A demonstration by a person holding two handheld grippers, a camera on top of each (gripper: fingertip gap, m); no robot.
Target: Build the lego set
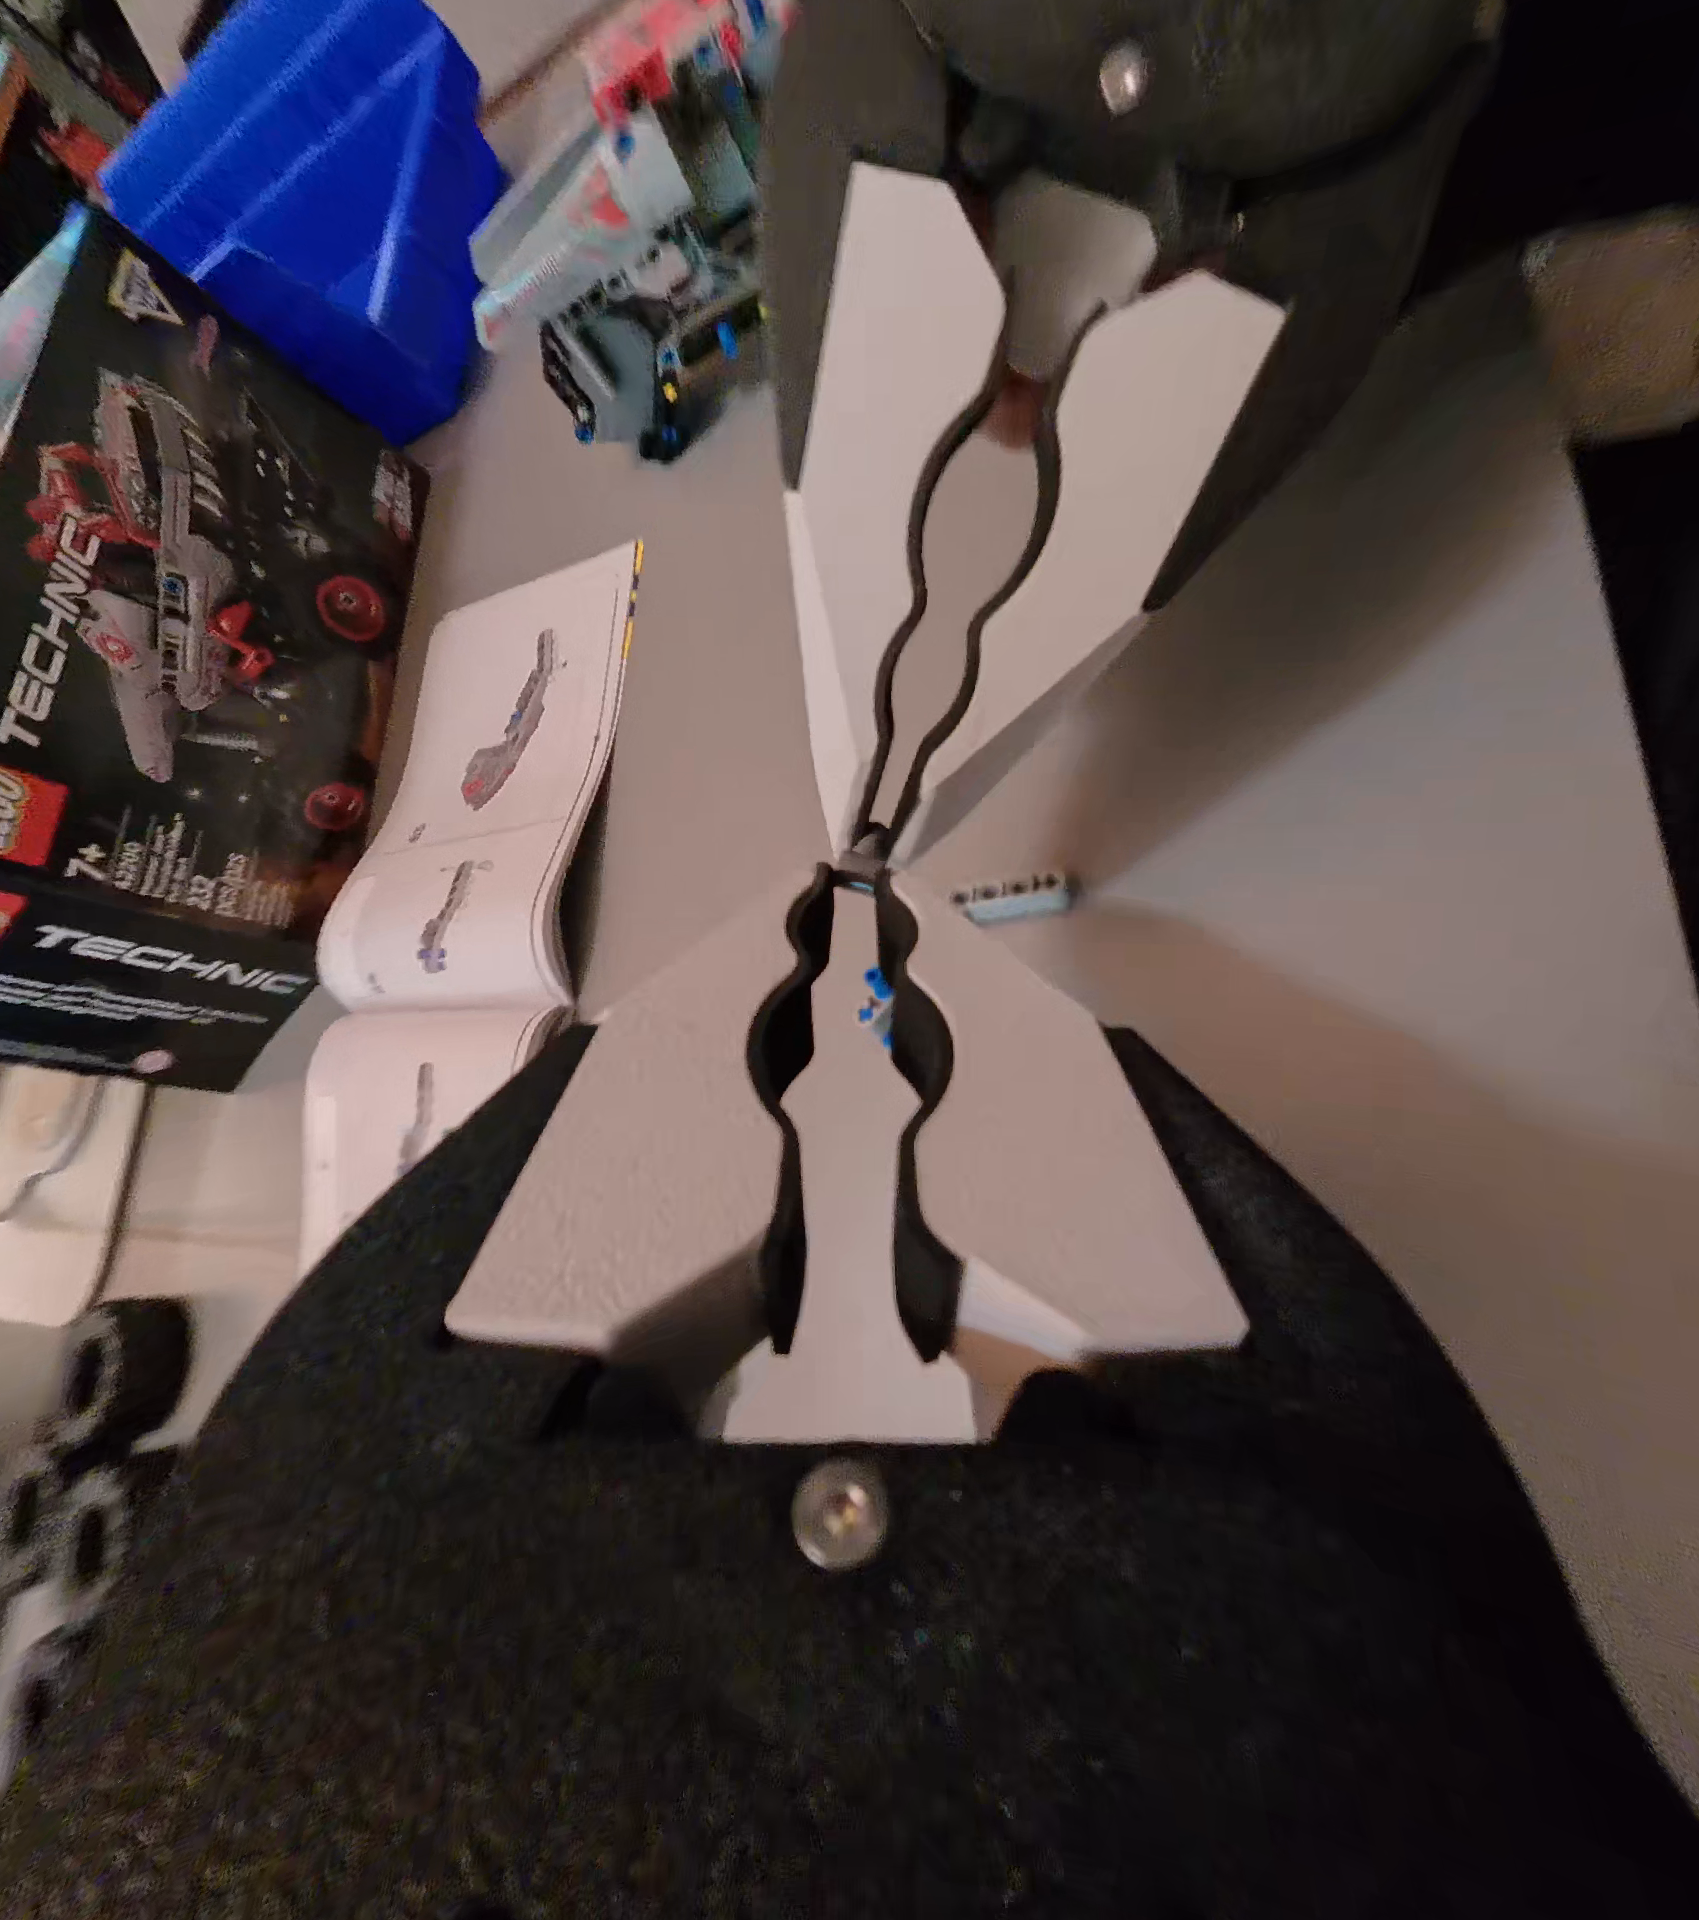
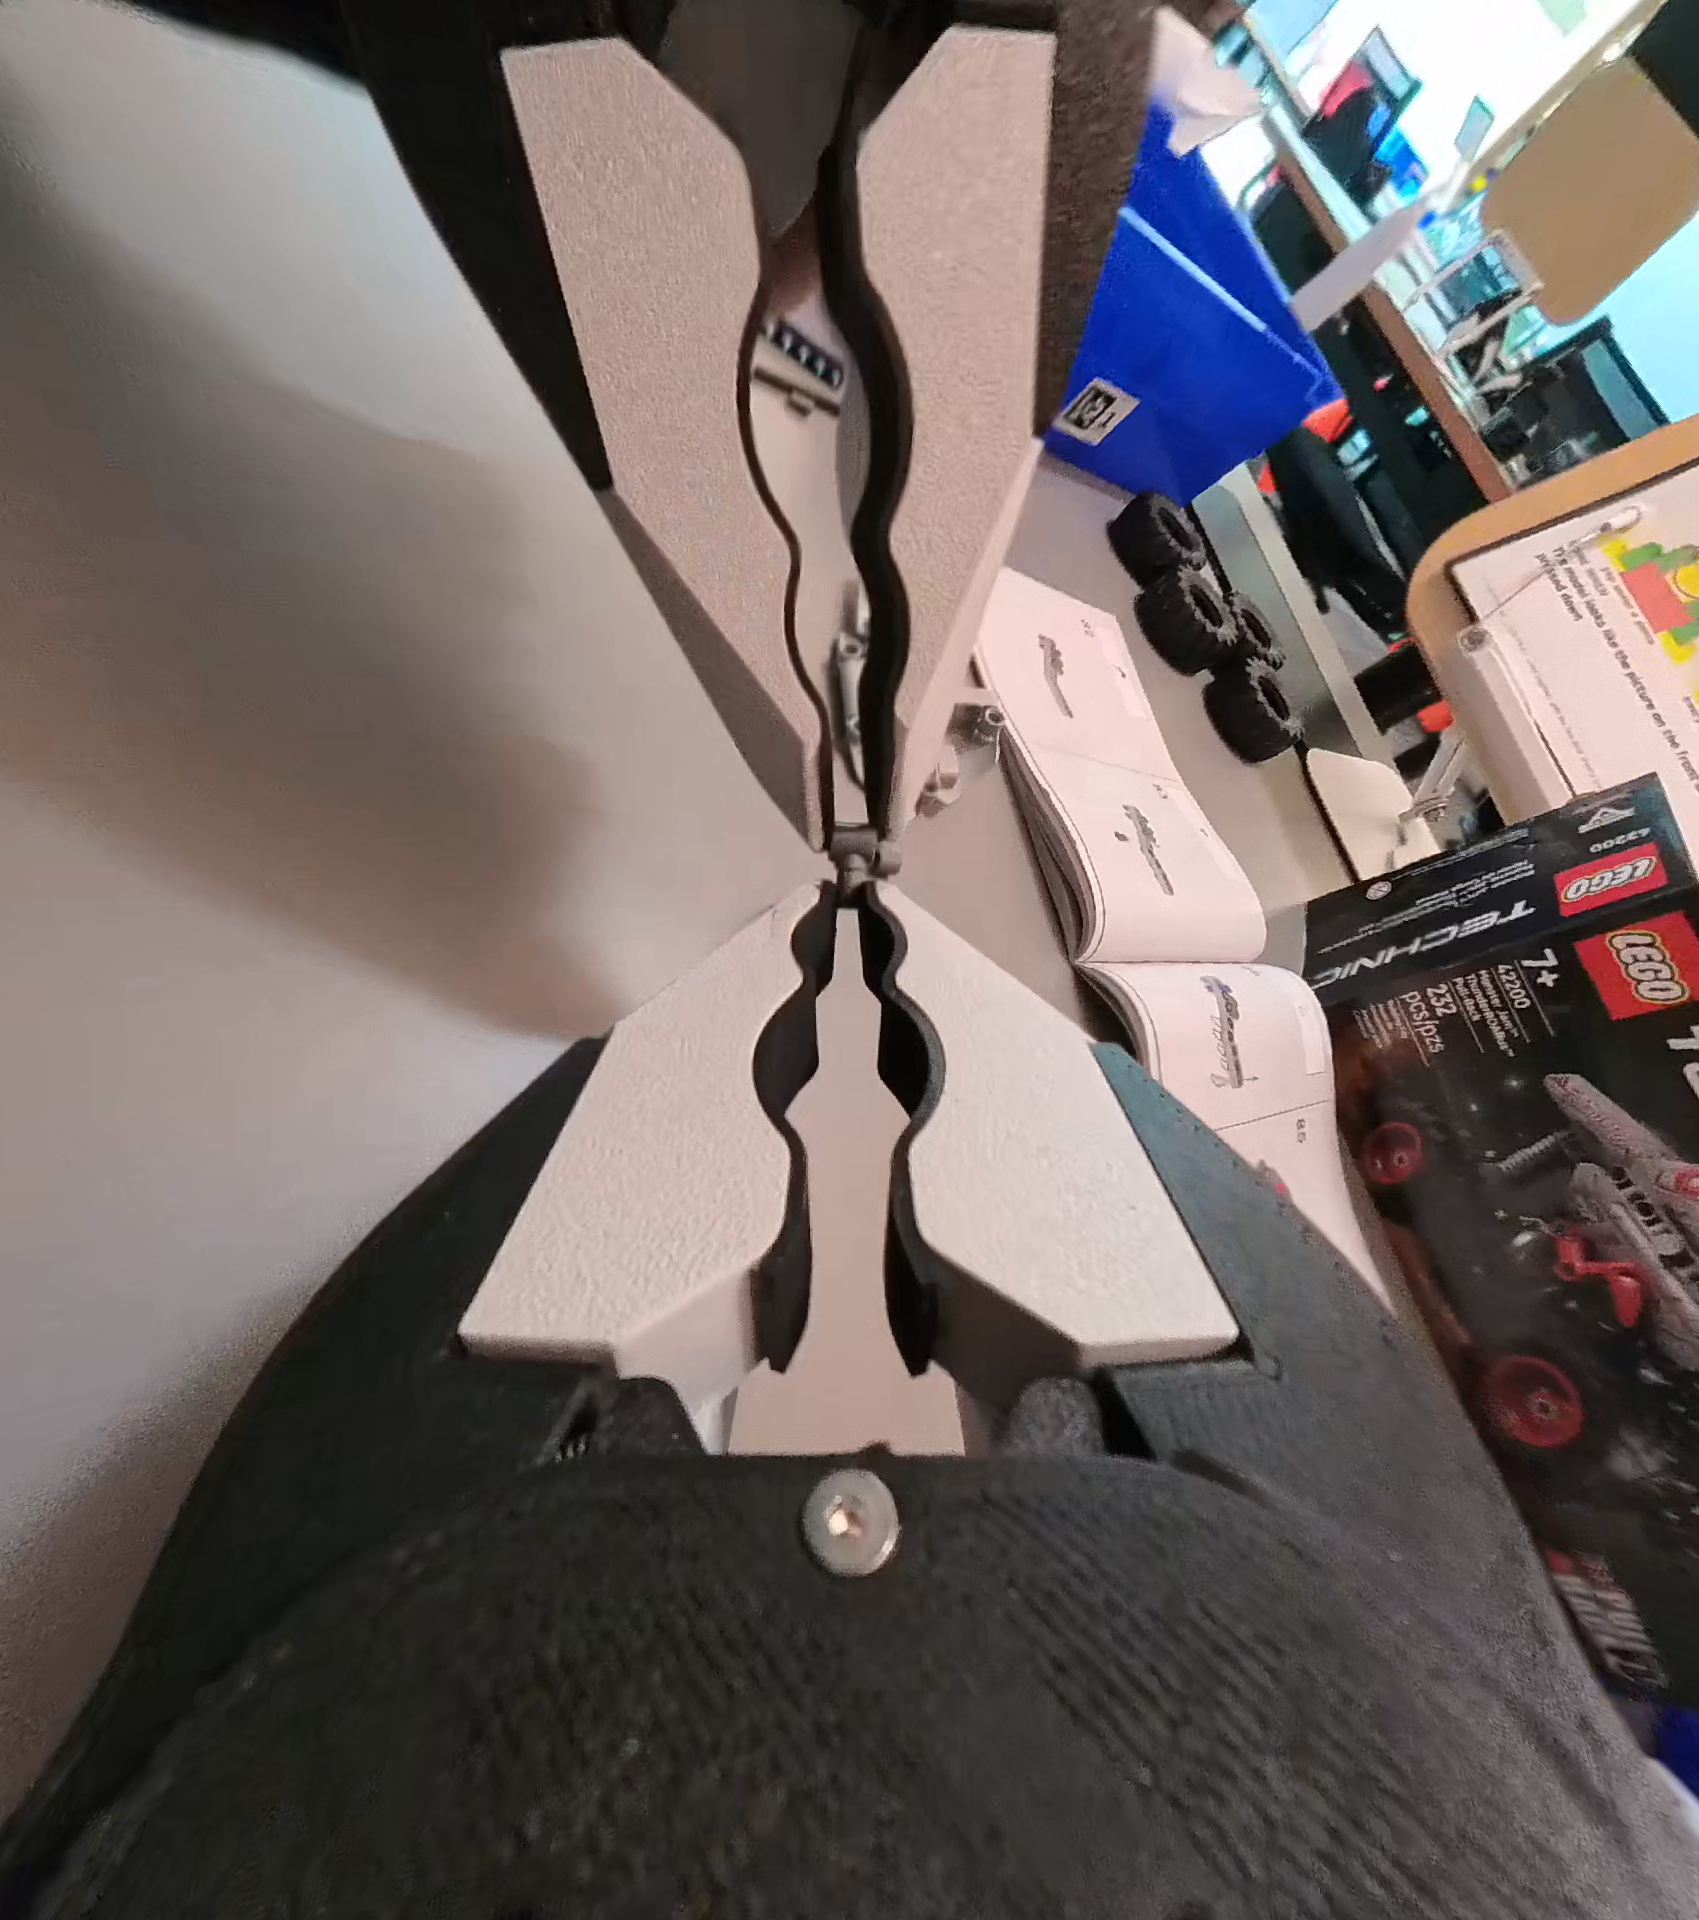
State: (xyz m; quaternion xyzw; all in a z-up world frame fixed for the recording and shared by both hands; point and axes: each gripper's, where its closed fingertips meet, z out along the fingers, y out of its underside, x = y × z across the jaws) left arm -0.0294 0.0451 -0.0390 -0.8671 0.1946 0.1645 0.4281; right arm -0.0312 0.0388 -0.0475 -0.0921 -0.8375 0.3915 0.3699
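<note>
My two grippers meet tip to tip above the white table. My left gripper is shut on a small dark grey Lego piece. My right gripper is shut on the same small grey piece from the opposite side. In the left wrist view the right gripper reaches in from the top. In the right wrist view the left gripper reaches in from the top. A small blue and white part shows in the gap between the left fingers; I cannot tell if it is held.
A light grey beam lies on the table to the right. The open instruction booklet and the Lego box lie left, with a blue bin and a part-built model behind. Black tyres stand near the booklet.
</note>
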